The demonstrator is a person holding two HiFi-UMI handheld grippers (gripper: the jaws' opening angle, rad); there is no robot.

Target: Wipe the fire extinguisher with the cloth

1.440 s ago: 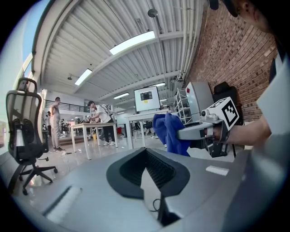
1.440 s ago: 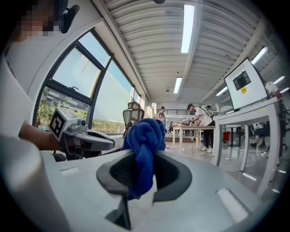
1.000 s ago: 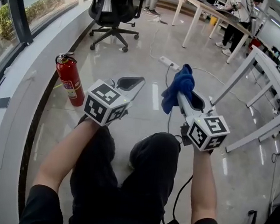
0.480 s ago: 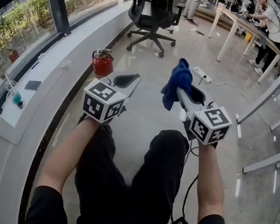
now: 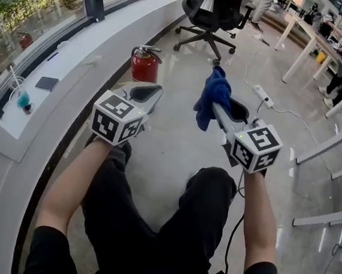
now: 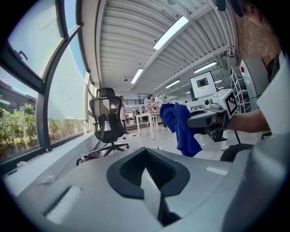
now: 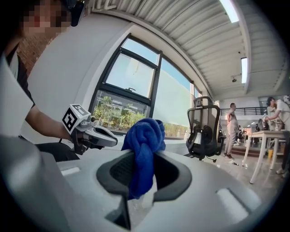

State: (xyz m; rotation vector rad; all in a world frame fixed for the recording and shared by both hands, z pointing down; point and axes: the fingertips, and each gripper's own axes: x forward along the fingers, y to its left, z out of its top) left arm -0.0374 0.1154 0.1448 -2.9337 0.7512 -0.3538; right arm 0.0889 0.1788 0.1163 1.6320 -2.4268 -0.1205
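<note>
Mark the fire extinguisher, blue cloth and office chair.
fire extinguisher (image 5: 143, 69), head view, red cylinder body
blue cloth (image 5: 214, 95), head view, bunched middle
office chair (image 5: 226, 11), head view, black upper part

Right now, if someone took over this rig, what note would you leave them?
Left gripper: shut, empty.
Right gripper: shut on the cloth, which hangs bunched from its tip.
Extinguisher: upright on the floor by the window ledge, ahead of the left gripper, untouched.
Done: cloth picked up.
Left: reach the extinguisher and wipe it.
</note>
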